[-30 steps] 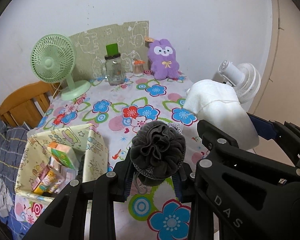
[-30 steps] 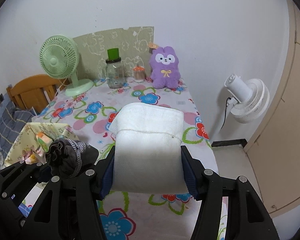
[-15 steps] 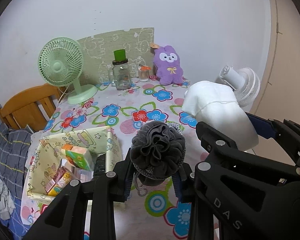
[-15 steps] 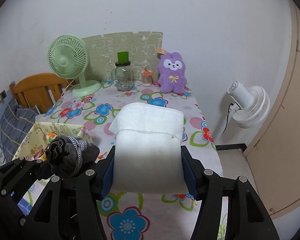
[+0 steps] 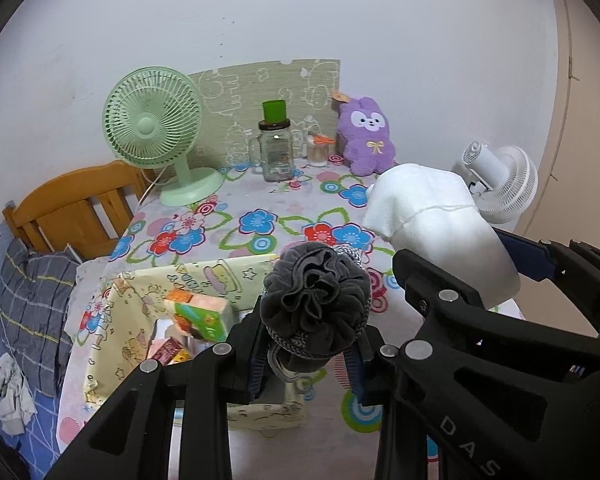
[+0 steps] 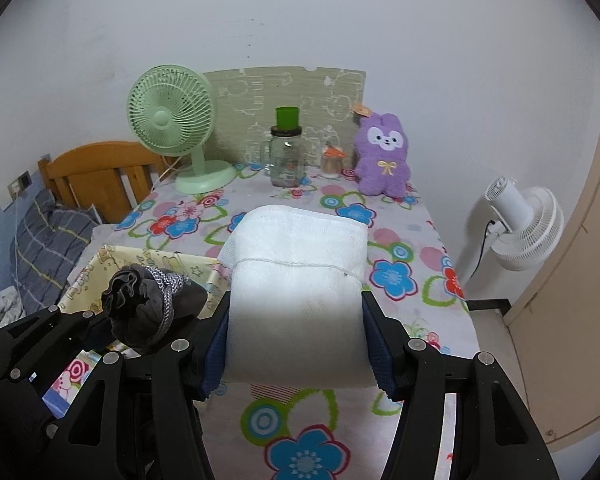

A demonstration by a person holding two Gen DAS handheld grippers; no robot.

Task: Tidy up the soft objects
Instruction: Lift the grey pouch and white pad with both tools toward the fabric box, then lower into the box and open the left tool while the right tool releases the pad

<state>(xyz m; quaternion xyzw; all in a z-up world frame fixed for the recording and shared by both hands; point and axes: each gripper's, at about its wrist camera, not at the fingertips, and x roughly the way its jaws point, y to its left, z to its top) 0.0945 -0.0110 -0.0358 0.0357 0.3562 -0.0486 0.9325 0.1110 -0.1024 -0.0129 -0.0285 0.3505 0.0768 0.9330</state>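
Note:
My left gripper (image 5: pixel 308 360) is shut on a rolled dark grey sock bundle (image 5: pixel 316 304), held above the near edge of a yellow cartoon-print fabric box (image 5: pixel 112 320). The bundle also shows in the right wrist view (image 6: pixel 148 308). My right gripper (image 6: pixel 296 344) is shut on a rolled white towel (image 6: pixel 296 280) tied with string, held above the flowered tablecloth (image 6: pixel 396 276). The towel shows at the right of the left wrist view (image 5: pixel 432 224). A purple plush bunny (image 6: pixel 384 160) sits upright at the table's back.
The fabric box holds a tissue pack (image 5: pixel 200 316) and small cartons. A green desk fan (image 5: pixel 156 132), a glass jar (image 5: pixel 276 152) with a green cup and a small jar stand at the back. A white floor fan (image 6: pixel 520 224) stands right. A wooden bed frame (image 6: pixel 100 176) lies left.
Both grippers have pulled back and risen from the table with their loads still held. The fabric box now lies nearer under the left gripper.

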